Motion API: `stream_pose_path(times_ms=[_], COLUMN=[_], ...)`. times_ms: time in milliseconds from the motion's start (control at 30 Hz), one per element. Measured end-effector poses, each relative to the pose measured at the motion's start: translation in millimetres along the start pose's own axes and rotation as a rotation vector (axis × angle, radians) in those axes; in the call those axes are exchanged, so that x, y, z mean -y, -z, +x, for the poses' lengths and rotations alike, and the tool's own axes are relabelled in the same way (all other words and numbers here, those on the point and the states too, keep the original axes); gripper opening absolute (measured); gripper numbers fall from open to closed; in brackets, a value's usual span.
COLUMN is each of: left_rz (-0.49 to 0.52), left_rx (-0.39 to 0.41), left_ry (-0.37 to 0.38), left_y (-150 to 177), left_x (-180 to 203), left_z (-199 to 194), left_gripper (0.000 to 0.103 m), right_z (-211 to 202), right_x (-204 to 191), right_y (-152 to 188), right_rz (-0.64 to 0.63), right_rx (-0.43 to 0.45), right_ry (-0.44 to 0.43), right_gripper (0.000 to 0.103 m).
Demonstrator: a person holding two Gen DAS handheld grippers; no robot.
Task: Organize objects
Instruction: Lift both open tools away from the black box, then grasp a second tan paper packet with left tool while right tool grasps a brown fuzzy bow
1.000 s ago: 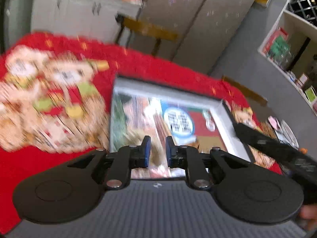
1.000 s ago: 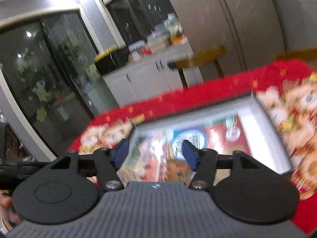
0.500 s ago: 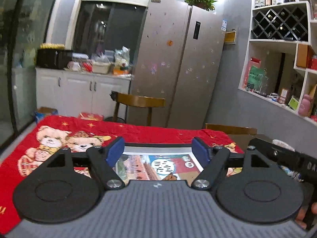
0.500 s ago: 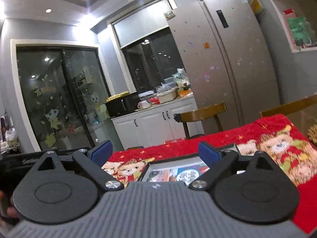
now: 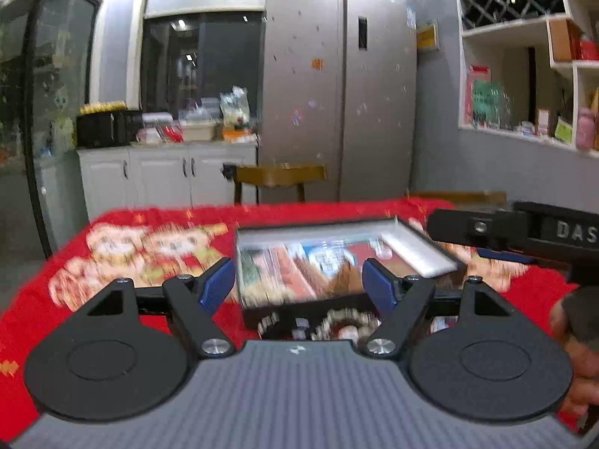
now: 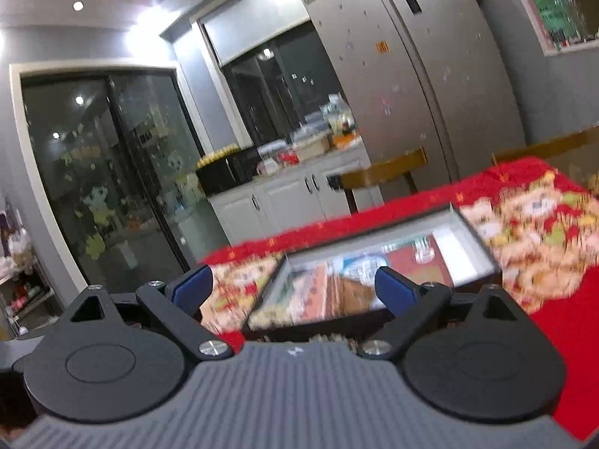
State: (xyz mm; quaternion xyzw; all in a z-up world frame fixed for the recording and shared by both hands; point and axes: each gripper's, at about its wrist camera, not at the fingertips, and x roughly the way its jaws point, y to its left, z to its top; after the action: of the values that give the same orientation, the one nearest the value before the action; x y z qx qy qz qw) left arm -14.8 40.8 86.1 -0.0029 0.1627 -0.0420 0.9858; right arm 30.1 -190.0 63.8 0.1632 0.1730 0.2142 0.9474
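A shallow open box [image 5: 415,247] with a dark rim and white inner walls lies on the red bear-print cloth [image 5: 123,247]. Colourful packets [image 5: 299,267] lie flat inside it. My left gripper [image 5: 297,286] is open just before the box's near edge, its blue pads wide apart and holding nothing. In the right wrist view the same box [image 6: 468,250] sits ahead and slightly right. My right gripper [image 6: 294,288] is open too, empty, at the box's near side. The right gripper's black frame [image 5: 543,230] reaches in from the right of the left wrist view, with a hand [image 5: 576,340] below it.
Wooden chairs [image 5: 280,176] stand at the table's far side. Behind them are a steel fridge [image 5: 337,104], white cabinets [image 5: 168,176] with a cluttered counter, and wall shelves [image 5: 524,75] on the right. A glass door [image 6: 101,172] is on the left.
The left jaws went from nearly shut above the box to wide open. The right jaws widened as well. Both grippers drew back from the box and tipped up towards level.
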Motion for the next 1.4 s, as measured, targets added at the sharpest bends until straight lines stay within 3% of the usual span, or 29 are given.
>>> stream_pose_path(times_ms=[167, 267, 467, 533, 567, 700, 967, 1100, 1233, 1333, 1400], left_rz=[0.023, -0.012, -0.007, -0.007, -0.017, -0.022, 0.019, -0.023, 0.008, 0.031, 0.038], left_rx=[-0.153, -0.237, -0.293, -0.314, -0.329, -0.321, -0.297, -0.315, -0.313, -0.309, -0.304], left_ry=[0.071, 0.09, 0.073, 0.062, 0.069, 0.08, 0.063, 0.057, 0.042, 0.051, 0.044], left_y=[32, 47, 59, 63, 64, 63, 68, 68, 69, 69, 70], left_x=[-3, -8, -8, -9, -10, -13, -6, -14, -10, -6, -4], left_z=[33, 49, 67, 73, 76, 75, 78, 88, 88, 85, 83], left_gripper=[0.079, 0.079, 0.076, 0.065, 0.064, 0.055, 0.057, 0.069, 0.066, 0.055, 0.054], right_z=[24, 35, 50, 55, 57, 64, 76, 80, 81, 79, 78], right_x=[17, 20, 25, 27, 27, 28, 21, 14, 10, 11, 13], right_y=[23, 35, 50, 53, 54, 60, 65, 67, 68, 69, 68], right_rz=[0.057, 0.048, 0.062, 0.073, 0.072, 0.07, 0.031, 0.003, -0.025, -0.022, -0.014], right_rx=[-0.096, -0.156, -0.251, -0.281, -0.298, -0.338, -0.345, -0.34, -0.333, -0.333, -0.339], right_ry=[-0.026, -0.037, -0.044, -0.048, -0.049, -0.053, -0.059, -0.058, -0.051, -0.048, -0.05], right_gripper=[0.098, 0.096, 0.088, 0.082, 0.078, 0.075, 0.075, 0.075, 0.066, 0.053, 0.051])
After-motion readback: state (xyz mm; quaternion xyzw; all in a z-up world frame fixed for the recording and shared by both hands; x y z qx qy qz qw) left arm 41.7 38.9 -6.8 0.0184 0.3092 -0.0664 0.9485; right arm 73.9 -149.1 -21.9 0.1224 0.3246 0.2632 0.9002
